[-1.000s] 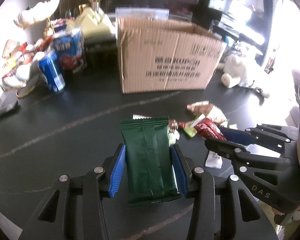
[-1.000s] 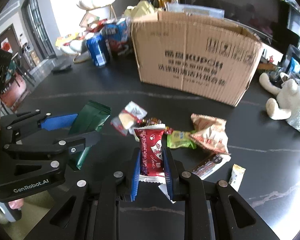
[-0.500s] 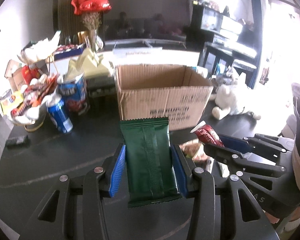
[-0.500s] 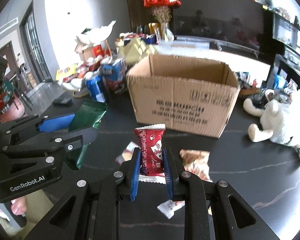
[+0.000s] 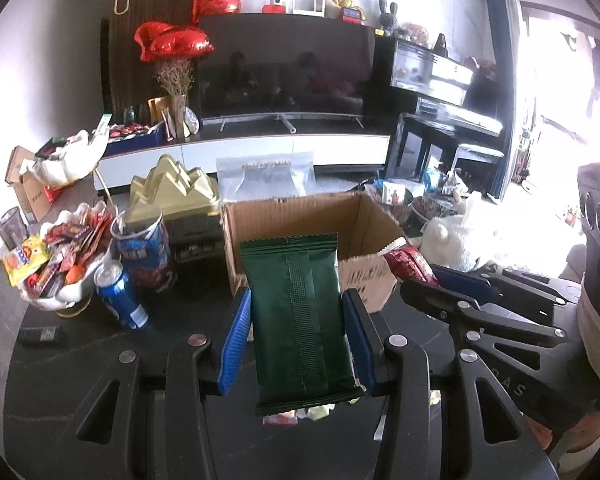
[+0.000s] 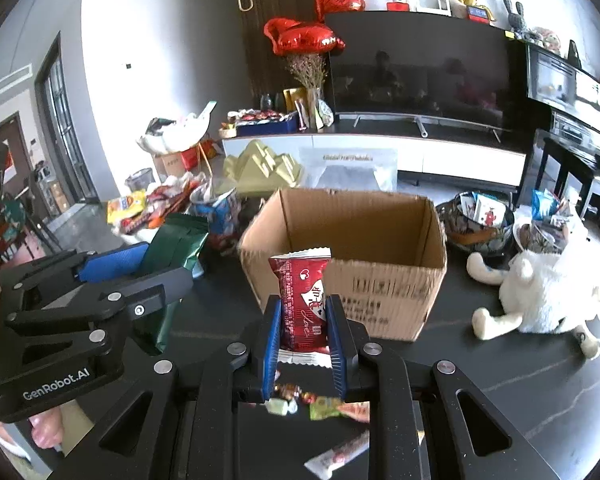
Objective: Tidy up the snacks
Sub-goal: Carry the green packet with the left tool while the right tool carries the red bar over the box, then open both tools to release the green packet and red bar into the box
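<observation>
My left gripper [image 5: 297, 312] is shut on a dark green snack packet [image 5: 298, 320], held upright above the black table. To its right, my right gripper [image 6: 303, 316] is shut on a small red wrapped snack [image 6: 302, 300]. An open cardboard box [image 5: 300, 220] stands just beyond both; its inside looks empty in the right wrist view [image 6: 360, 232]. In the left wrist view the right gripper [image 5: 420, 276] shows with the red snack [image 5: 408, 264] at the box's near right corner. The right wrist view shows the left gripper [image 6: 140, 264] and green packet [image 6: 176, 244] left of the box. Several loose snacks [image 6: 324, 404] lie on the table below.
A blue can [image 5: 120, 296], a blue snack tub [image 5: 144, 244] and a dish of snacks [image 5: 60, 256] stand left of the box. A white plush toy [image 6: 540, 292] lies on the right, with a bowl [image 6: 476, 228] behind it. A gold gift box [image 6: 264, 168] sits behind the carton.
Both grippers rose together off the table with their snacks and tilted up. The box's open top and the room behind came into view; the loose snacks dropped below the fingers.
</observation>
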A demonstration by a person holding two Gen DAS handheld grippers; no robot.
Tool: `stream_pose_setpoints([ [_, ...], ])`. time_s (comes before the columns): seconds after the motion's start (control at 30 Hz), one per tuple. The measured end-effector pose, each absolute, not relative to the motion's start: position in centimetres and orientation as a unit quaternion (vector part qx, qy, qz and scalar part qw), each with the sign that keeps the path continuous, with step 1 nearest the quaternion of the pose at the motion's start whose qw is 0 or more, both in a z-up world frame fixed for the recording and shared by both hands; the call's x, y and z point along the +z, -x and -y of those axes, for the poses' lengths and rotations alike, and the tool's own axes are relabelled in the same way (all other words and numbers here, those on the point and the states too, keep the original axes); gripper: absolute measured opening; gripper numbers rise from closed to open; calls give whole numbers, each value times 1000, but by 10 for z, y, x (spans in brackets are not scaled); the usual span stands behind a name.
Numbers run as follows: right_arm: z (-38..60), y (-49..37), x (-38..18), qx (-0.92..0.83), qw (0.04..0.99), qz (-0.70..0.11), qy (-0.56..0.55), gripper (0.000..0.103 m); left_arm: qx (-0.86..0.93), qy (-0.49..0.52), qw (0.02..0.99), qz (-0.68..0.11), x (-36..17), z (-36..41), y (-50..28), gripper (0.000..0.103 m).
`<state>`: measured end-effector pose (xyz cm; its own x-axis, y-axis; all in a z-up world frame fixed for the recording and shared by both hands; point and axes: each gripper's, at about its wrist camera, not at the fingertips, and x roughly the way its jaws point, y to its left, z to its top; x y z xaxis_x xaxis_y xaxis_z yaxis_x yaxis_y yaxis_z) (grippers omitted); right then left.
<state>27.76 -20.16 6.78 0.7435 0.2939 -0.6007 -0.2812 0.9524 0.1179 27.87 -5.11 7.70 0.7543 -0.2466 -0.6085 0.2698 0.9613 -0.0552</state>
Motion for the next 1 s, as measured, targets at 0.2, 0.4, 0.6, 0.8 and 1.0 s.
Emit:
stream_pose_setpoints([
  [0.2,203,-301,80,144,936,-320,-6,23,-143,-18,937,-317,90,54,-303,45],
  [0.4,208,-328,84,139,935,-326,-13,23,-148,-24,934,-325,94,61,-334,45],
  [0.6,212,-357,82,129,934,-334,-11,23,-146,-34,930,-336,89,68,-369,45],
  [0.8,217,-385,72,126,930,-345,-17,23,-144,-33,924,-353,75,73,-400,45],
  [1.0,220,-409,56,124,925,-358,-17,23,-138,-40,920,-364,58,80,-427,46],
])
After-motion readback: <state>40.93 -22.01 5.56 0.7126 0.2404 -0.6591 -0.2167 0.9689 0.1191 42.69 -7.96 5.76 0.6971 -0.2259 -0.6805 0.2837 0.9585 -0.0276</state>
